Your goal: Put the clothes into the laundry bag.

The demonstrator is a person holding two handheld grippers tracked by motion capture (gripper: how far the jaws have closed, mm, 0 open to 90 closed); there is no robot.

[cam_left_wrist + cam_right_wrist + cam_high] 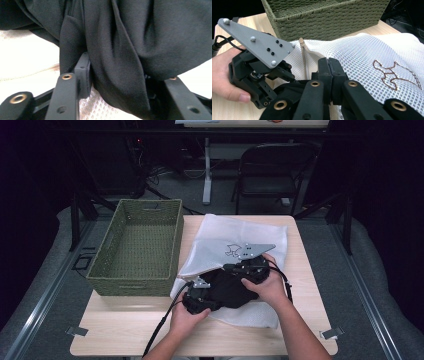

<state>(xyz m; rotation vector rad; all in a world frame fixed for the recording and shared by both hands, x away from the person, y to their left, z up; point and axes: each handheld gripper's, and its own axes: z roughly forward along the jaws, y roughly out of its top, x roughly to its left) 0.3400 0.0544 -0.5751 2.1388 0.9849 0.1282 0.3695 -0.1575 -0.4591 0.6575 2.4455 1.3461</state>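
- A black garment (227, 290) is seen bunched on a white mesh laundry bag (240, 237), which is spread across the wooden bench (300, 270).
- The left hand-held gripper (197, 301) is clamped on a thick fold of the black garment (in the left gripper view the cloth is packed between its jaws).
- The jaws of the right hand-held gripper (329, 72) are pressed together, with the mesh and the bag's zip (304, 56) just beyond the tips.
- A green woven basket (137, 245) is set just beside the bag, on the left of the bench.
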